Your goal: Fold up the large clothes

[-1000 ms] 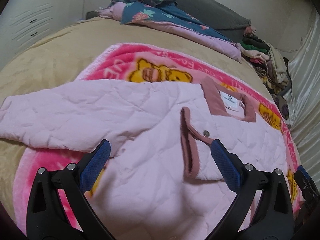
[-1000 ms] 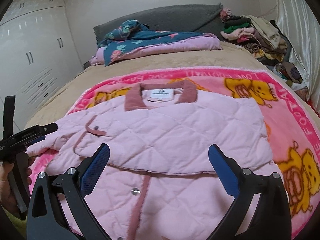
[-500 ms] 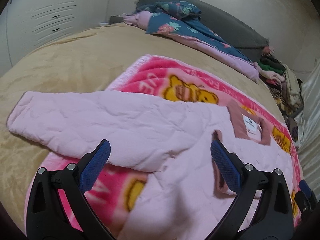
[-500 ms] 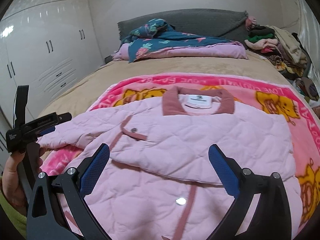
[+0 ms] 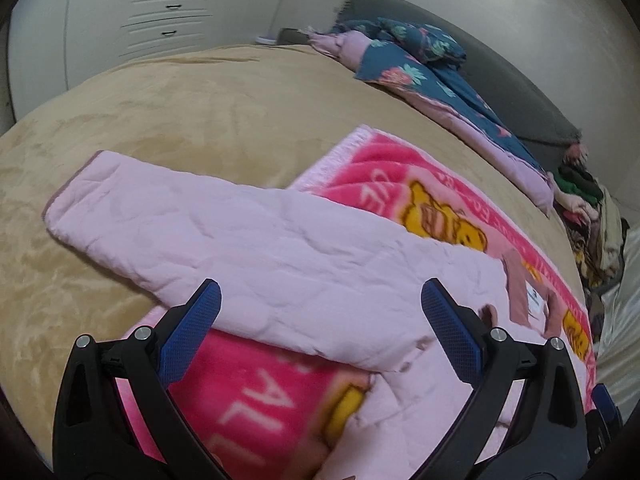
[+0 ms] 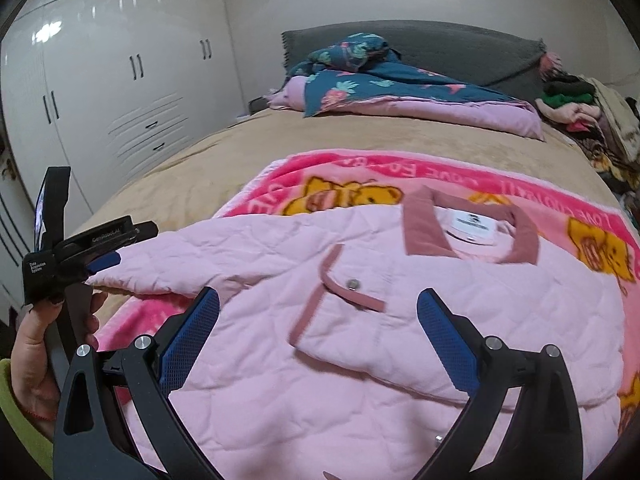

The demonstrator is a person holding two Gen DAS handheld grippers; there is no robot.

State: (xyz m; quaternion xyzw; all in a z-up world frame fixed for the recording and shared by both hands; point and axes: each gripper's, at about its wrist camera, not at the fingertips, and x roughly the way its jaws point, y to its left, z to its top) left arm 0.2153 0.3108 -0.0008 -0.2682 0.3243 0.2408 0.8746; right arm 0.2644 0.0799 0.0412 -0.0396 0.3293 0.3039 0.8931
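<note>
A pale pink quilted jacket (image 6: 400,320) with a dusty-rose collar (image 6: 424,228) lies on a pink cartoon blanket (image 6: 520,184) on the bed. Its right side is folded over the front. Its left sleeve (image 5: 224,236) stretches flat out onto the tan bedspread. My left gripper (image 5: 320,304) is open and empty, hovering just above the sleeve's near edge; it also shows in the right wrist view (image 6: 100,260), by the sleeve end. My right gripper (image 6: 318,308) is open and empty above the jacket's front.
The tan bedspread (image 5: 180,112) spreads to the left. A folded floral quilt (image 6: 380,84) lies by the grey headboard (image 6: 460,44). A pile of clothes (image 6: 588,120) sits at the far right. White wardrobes (image 6: 100,100) stand to the left.
My left gripper has swung left, from over the jacket's front to over the outstretched sleeve. My right gripper has turned left over the jacket. Both stayed open.
</note>
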